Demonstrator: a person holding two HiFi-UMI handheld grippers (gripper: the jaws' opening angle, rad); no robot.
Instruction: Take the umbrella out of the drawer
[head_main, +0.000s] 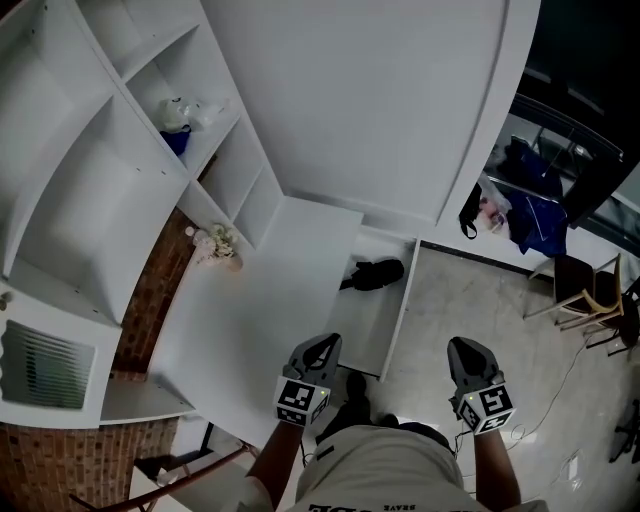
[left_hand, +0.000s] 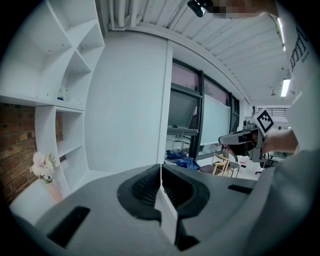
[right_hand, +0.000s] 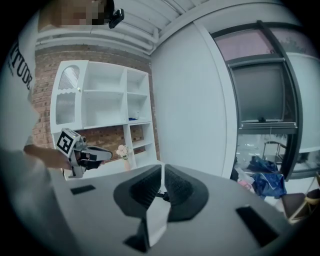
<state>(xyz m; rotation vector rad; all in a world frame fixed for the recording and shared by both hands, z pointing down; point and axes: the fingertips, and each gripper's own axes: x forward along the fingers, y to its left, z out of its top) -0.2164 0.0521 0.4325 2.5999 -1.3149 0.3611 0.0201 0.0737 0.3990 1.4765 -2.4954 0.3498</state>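
Observation:
A black folded umbrella lies at the far end of the open white drawer, which is pulled out from the white desk. My left gripper hangs over the near end of the drawer, well short of the umbrella, with its jaws together and nothing in them. My right gripper is to the right of the drawer, above the floor, its jaws also together and empty. In the left gripper view the jaws meet along a thin line. The right gripper view shows the jaws all but touching.
White shelving rises on the left against a brick wall. A small vase of pale flowers stands on the desk's far left. A black bag, blue cloth and a wooden chair are at the right. Grey floor lies beside the drawer.

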